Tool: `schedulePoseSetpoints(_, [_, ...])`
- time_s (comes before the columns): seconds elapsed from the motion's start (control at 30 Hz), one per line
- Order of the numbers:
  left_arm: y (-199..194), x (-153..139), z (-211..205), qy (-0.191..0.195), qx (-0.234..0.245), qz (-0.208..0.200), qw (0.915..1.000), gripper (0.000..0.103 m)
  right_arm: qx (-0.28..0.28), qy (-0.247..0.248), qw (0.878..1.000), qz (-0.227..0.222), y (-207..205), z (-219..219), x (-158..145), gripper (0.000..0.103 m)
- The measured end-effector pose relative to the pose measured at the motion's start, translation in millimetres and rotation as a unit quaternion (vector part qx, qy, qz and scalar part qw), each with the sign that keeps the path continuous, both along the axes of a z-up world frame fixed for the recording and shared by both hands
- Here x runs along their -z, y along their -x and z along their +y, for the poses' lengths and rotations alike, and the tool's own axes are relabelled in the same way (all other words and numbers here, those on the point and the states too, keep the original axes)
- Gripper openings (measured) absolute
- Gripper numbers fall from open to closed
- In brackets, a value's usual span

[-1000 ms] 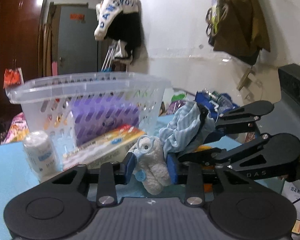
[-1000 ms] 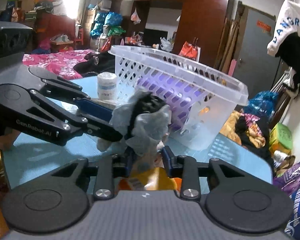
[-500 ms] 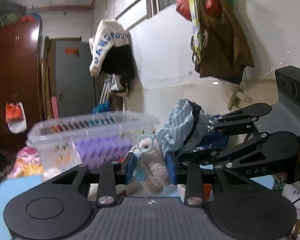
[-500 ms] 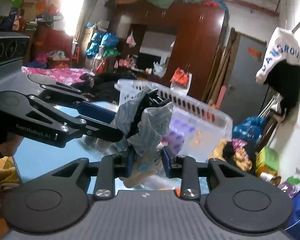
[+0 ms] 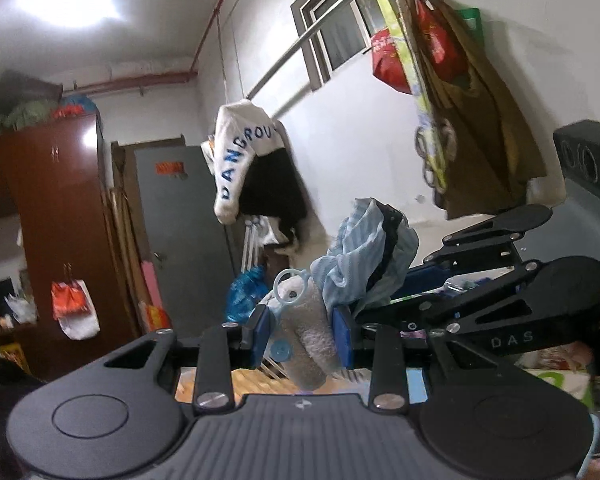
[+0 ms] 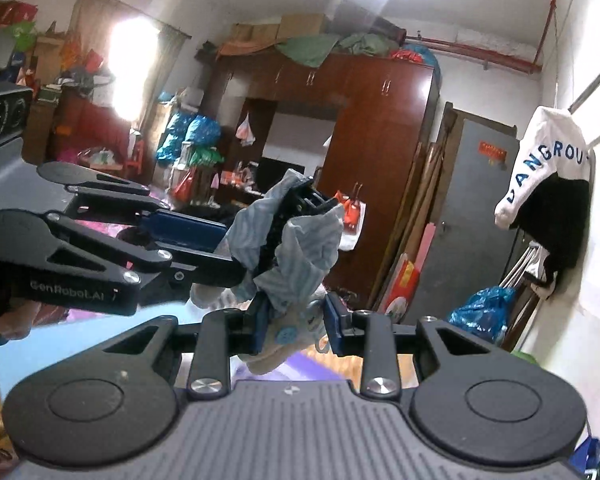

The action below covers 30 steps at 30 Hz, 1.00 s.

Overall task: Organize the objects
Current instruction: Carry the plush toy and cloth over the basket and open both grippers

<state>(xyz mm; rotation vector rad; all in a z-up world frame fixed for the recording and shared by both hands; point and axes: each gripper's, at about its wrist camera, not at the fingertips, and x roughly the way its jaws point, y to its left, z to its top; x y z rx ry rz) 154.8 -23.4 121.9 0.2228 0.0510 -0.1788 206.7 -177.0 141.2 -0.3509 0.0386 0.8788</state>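
Lifting clear of the tabletop since a second ago, both hand-held grippers, left (image 5: 302,336) and right (image 6: 294,330), stay clenched on one plush toy (image 5: 305,344), likely basket-bound.

Each black claw (image 5: 303,334) has 2 blue pads (image 5: 262,330), silver screws, white lettering.

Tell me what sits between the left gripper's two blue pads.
A grey plush toy with a blue button is clamped between the left gripper's pads; a blue striped cloth bunches above it. The left wrist view shows this.
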Motion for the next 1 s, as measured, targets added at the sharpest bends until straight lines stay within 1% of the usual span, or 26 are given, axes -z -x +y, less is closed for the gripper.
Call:
schedulePoseSetpoints(0.1, [-22.7,-9.9,5.8,-0.006,-0.01,0.001,0.9999,0.038,0.005,0.002,1.0,-0.003,-18.9,11.3,-4.1,0.033])
schedulePoseSetpoints(0.17, [-39.4,-10.4,12.6,-0.004,-0.021,0.011,0.9997,0.038,0.004,0.005,1.0,0.011,-34.0,22.6,0.4,0.033])
schedulePoseSetpoints(0.3, [-61.0,5.3,26.2,-0.014,-0.045,0.031,0.9984,0.038,0.006,0.028,0.999,0.022,-54.6,51.6,20.9,0.033])
schedulePoseSetpoints(0.43, [-81.4,18.7,45.7,0.007,-0.064,0.061,0.9961,0.038,0.011,0.042,0.998,0.042,-67.0,70.5,35.8,0.033])
schedulePoseSetpoints(0.5, [-88.9,23.6,53.5,0.014,-0.075,0.071,0.9946,0.038,0.015,0.047,0.998,0.044,-69.0,75.2,40.3,0.033])
schedulePoseSetpoints(0.63, [-95.7,31.7,60.7,0.009,-0.092,0.085,0.9921,0.038,0.022,0.06,0.996,0.054,-75.2,83.5,50.6,0.036])
schedulePoseSetpoints(0.7, [-97.6,34.3,60.1,0.002,-0.103,0.09,0.9906,0.041,0.04,0.073,0.995,0.049,-77.0,86.3,54.0,0.047])
schedulePoseSetpoints(0.73, [-98.2,36.0,59.2,-0.003,-0.11,0.093,0.9896,0.046,0.054,0.081,0.994,0.042,-76.1,86.4,56.8,0.051])
schedulePoseSetpoints(0.77, [-97.2,37.5,58.0,-0.009,-0.116,0.091,0.989,0.055,0.065,0.084,0.994,0.035,-75.4,84.2,58.3,0.061])
schedulePoseSetpoints(0.8, [-94.4,39.0,56.8,-0.016,-0.124,0.084,0.9886,0.061,0.077,0.085,0.993,0.032,-73.8,80.5,59.8,0.074])
schedulePoseSetpoints(0.83, [-91.0,39.1,55.6,-0.022,-0.134,0.075,0.988,0.073,0.091,0.081,0.992,0.035,-73.1,73.3,60.6,0.082])
schedulePoseSetpoints(0.87, [-85.1,39.5,55.2,-0.022,-0.139,0.068,0.9877,0.083,0.097,0.075,0.992,0.037,-68.9,66.6,60.9,0.095])
schedulePoseSetpoints(0.9, [-76.6,40.1,55.6,-0.016,-0.14,0.059,0.9883,0.086,0.097,0.063,0.993,0.038,-63.7,57.2,60.9,0.1])
schedulePoseSetpoints(0.97, [-54.6,41.7,54.5,-0.004,-0.131,0.036,0.9907,0.09,0.098,0.033,0.994,0.037,-50.6,34.7,59.6,0.103])
schedulePoseSetpoints(1.0, [-46.7,42.2,53.2,-0.001,-0.128,0.028,0.9914,0.092,0.103,0.019,0.994,0.039,-44.4,23.6,58.9,0.103])
